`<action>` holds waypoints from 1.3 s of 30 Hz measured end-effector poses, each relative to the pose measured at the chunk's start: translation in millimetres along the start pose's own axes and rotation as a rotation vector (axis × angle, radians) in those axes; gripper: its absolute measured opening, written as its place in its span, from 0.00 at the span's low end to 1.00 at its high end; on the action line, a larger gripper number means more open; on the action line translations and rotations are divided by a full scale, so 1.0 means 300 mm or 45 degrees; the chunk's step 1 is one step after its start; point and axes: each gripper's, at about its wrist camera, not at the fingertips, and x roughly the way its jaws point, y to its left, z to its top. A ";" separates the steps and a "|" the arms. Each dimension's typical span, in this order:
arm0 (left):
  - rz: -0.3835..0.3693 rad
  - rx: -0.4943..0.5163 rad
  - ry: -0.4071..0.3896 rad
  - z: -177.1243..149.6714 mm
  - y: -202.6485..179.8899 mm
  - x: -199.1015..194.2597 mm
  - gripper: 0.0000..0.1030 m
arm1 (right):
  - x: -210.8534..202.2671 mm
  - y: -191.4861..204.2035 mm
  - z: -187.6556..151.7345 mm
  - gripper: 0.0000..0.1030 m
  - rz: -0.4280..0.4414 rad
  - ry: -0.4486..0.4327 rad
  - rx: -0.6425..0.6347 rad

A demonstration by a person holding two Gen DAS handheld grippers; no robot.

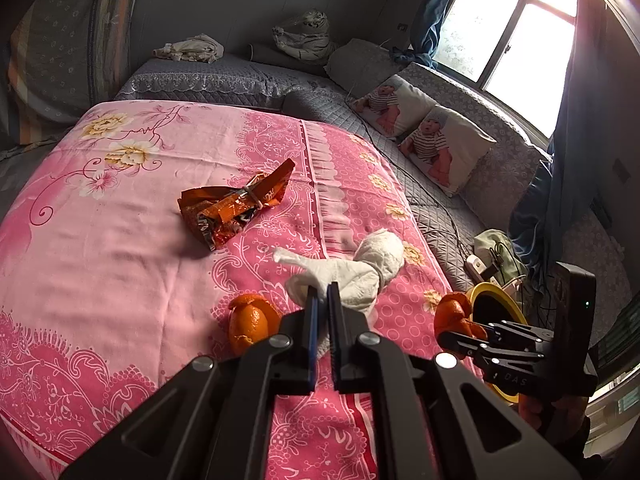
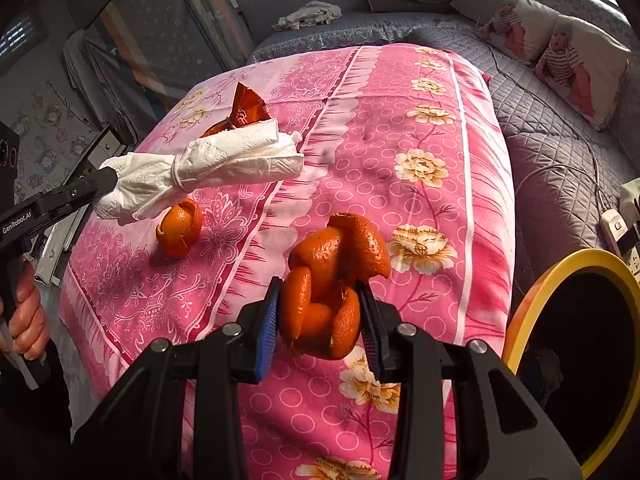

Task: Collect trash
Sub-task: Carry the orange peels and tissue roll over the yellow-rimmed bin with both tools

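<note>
My left gripper (image 1: 322, 294) is shut on a white crumpled tissue (image 1: 352, 276) and holds it above the pink bedspread (image 1: 100, 240); the tissue also shows in the right wrist view (image 2: 208, 168). My right gripper (image 2: 320, 300) is shut on an orange peel (image 2: 332, 284), held above the bedspread beside a yellow-rimmed bin (image 2: 576, 344). That peel shows in the left wrist view (image 1: 454, 316). A second orange peel (image 1: 250, 322) lies on the bedspread (image 2: 178, 226). An orange snack wrapper (image 1: 236, 206) lies further back.
A grey quilted mattress (image 1: 432, 208) with two baby-print pillows (image 1: 440, 148) lies to the right. A power strip and cables (image 2: 614, 226) sit near the bin. Folded bedding (image 1: 52, 48) stands at the far left. A window (image 1: 516, 28) is behind.
</note>
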 end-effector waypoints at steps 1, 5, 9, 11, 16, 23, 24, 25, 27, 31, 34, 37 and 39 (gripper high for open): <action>-0.006 0.008 0.005 -0.002 -0.014 0.006 0.04 | -0.008 -0.016 -0.002 0.33 -0.009 -0.005 0.013; -0.039 0.050 0.025 -0.008 -0.081 0.038 0.04 | -0.036 -0.092 -0.012 0.33 -0.053 -0.025 0.069; -0.085 0.100 0.041 -0.007 -0.162 0.072 0.04 | -0.065 -0.179 -0.022 0.33 -0.105 -0.043 0.137; -0.108 0.125 0.048 -0.006 -0.200 0.090 0.04 | -0.082 -0.222 -0.031 0.33 -0.132 -0.052 0.168; -0.169 0.188 0.080 -0.003 -0.302 0.141 0.04 | -0.129 -0.324 -0.058 0.33 -0.191 -0.080 0.249; -0.240 0.289 0.114 0.005 -0.453 0.200 0.04 | -0.181 -0.465 -0.110 0.33 -0.271 -0.110 0.365; -0.251 0.303 0.120 0.004 -0.476 0.208 0.04 | -0.190 -0.481 -0.120 0.33 -0.280 -0.115 0.379; -0.263 0.317 0.126 0.004 -0.498 0.217 0.04 | -0.197 -0.497 -0.129 0.33 -0.286 -0.119 0.392; -0.284 0.347 0.138 -0.002 -0.543 0.235 0.04 | -0.212 -0.525 -0.148 0.33 -0.298 -0.125 0.413; -0.321 0.399 0.165 -0.012 -0.630 0.269 0.04 | -0.245 -0.582 -0.185 0.33 -0.332 -0.138 0.457; -0.344 0.430 0.179 -0.020 -0.684 0.287 0.04 | -0.276 -0.624 -0.215 0.33 -0.362 -0.155 0.490; -0.365 0.457 0.188 -0.029 -0.735 0.298 0.04 | -0.308 -0.666 -0.242 0.33 -0.398 -0.172 0.523; -0.375 0.473 0.193 -0.039 -0.765 0.305 0.04 | -0.329 -0.690 -0.260 0.33 -0.423 -0.181 0.544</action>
